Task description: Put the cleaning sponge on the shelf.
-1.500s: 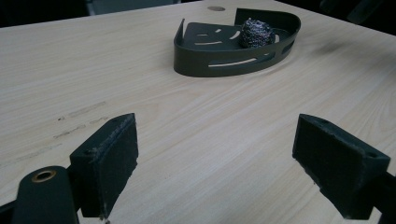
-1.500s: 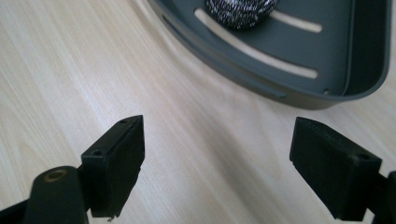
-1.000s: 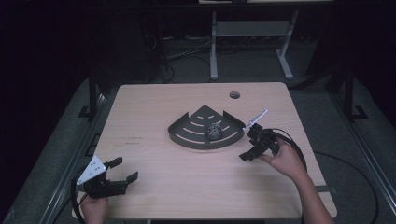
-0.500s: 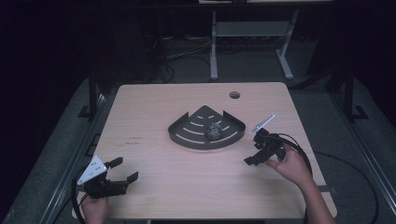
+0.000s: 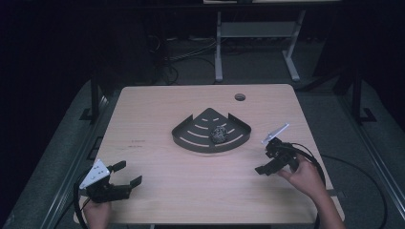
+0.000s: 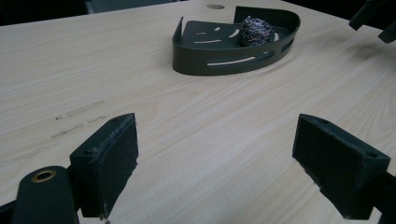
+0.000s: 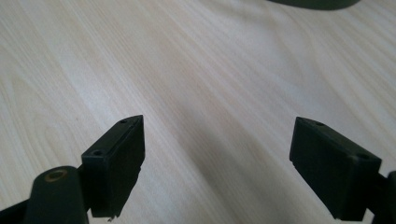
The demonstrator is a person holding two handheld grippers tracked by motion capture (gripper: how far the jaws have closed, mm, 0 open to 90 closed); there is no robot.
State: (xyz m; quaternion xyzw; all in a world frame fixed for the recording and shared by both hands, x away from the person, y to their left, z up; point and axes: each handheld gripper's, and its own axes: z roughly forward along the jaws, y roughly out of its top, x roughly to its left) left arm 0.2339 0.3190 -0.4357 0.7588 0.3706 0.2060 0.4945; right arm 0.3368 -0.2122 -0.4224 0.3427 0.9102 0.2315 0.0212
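A dark fan-shaped tray (image 5: 191,141) lies mid-table with a ball of steel wool (image 5: 219,134) in its right part. In the left gripper view the tray (image 6: 219,60) and the steel wool (image 6: 256,31) lie ahead. My left gripper (image 5: 128,173) rests near the table's front left corner, open, jaws wide with bare wood between them (image 6: 215,154). My right gripper (image 5: 264,162) hovers right of the tray and nearer the front edge, open and holding nothing. Its jaws frame bare tabletop (image 7: 217,158), and the tray's edge (image 7: 313,3) shows at the top.
The wooden table (image 5: 157,109) has a round cable hole (image 5: 239,97) at the back right. A metal stand (image 5: 258,31) and cables lie on the dark floor behind. Black cables trail from both grippers off the front edge.
My right gripper has drawn back from the tray's right corner toward the front of the table. The left gripper has stayed put.
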